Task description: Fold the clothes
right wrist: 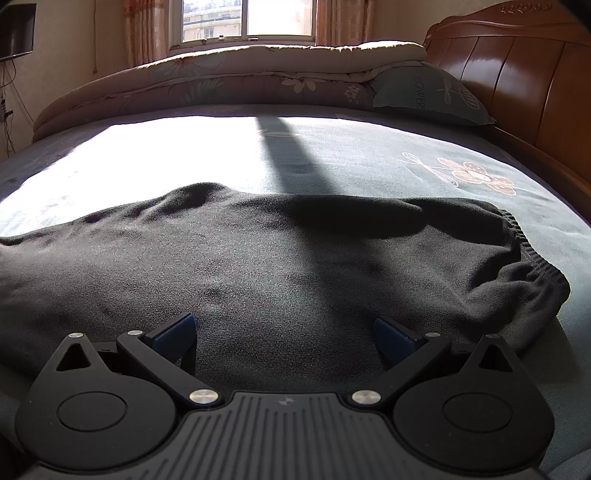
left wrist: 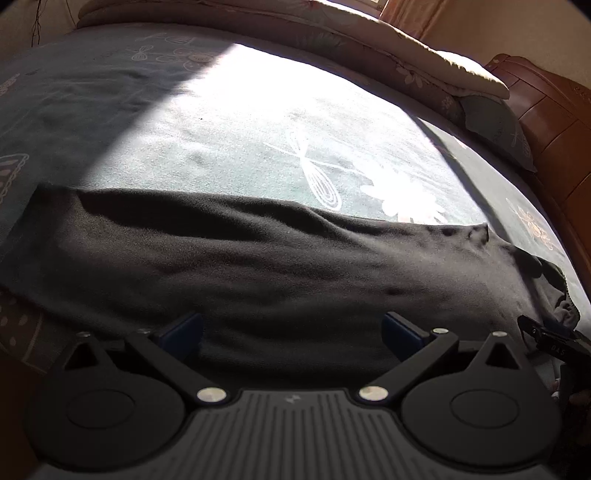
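Observation:
A black garment point(left wrist: 258, 266) lies spread across the green patterned bed sheet point(left wrist: 240, 140). In the right wrist view the garment point(right wrist: 258, 266) shows an elastic waistband point(right wrist: 532, 258) at its right end. My left gripper point(left wrist: 291, 328) is open and empty, with its blue-padded fingers point(left wrist: 183, 330) just above the garment's near edge. My right gripper point(right wrist: 284, 332) is open and empty, low over the garment near the waistband end. Part of the right gripper point(left wrist: 550, 341) shows at the right edge of the left wrist view.
A folded quilt point(right wrist: 240, 77) lies along the far side of the bed under a window point(right wrist: 243, 18). A green pillow point(right wrist: 428, 96) rests against the wooden headboard point(right wrist: 517, 74) at the right. Bright sunlight falls on the sheet point(right wrist: 166, 147) beyond the garment.

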Motion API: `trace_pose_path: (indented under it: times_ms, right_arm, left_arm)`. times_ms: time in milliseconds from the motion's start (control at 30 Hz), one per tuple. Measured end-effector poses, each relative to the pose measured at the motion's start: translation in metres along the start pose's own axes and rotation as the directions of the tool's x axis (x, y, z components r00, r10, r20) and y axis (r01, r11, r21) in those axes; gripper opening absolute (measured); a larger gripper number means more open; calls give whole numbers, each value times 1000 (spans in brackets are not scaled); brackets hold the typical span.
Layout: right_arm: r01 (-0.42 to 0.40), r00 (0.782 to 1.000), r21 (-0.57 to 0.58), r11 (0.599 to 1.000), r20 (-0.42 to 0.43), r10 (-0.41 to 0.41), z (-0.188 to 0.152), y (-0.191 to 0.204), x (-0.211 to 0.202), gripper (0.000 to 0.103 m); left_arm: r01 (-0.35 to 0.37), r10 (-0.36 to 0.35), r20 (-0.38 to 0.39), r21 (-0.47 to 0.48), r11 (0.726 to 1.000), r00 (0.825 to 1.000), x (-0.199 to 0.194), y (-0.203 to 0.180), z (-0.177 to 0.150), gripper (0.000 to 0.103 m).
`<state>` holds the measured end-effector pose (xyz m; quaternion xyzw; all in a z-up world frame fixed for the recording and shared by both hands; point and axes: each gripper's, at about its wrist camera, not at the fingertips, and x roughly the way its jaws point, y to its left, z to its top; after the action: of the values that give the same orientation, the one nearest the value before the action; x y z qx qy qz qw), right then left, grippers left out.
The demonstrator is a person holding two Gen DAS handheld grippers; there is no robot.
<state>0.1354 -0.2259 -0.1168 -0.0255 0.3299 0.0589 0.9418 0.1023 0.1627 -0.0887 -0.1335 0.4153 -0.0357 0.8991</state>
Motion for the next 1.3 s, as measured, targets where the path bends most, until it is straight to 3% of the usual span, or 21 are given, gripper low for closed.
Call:
trace_pose_path:
  times_ms: [133,300,467,667,800,900,1300]
  right_arm:
    - [2,1000,-3,1000,4,-2,-1,0,0,103]
    - [4,1000,-4,1000,8,-4,-2,1,-1,103]
    - [6,1000,-6,1000,7,-6,-1,2,-1,103]
    - [7,1000,-5,1000,4,-7,-1,1,-1,103]
    - [5,1000,-6,1000,1,-5,-1,1,-1,103]
    - [5,1000,-7,1000,-3,-5,0,1,-1,103]
    - [2,1000,-12,1000,-20,-2,1,1,-2,103]
  left_arm:
    - [12,-13,7,130,991,1000,10,-32,-1,102]
    - [13,-11,-14,158,987,1000,25,-37,-16,102]
    - [-15,22,-26,256,966,999,20,-46,-27,102]
    - [76,-72,-24,225,971,997,9,-58,-17,102]
    - [33,-14,-91,213,976,996,25,-62,-20,102]
    - [16,5,-90,222,975,996,24,-65,-24,102]
    - [54,-42,-52,258,965,998,20,-101,2,102]
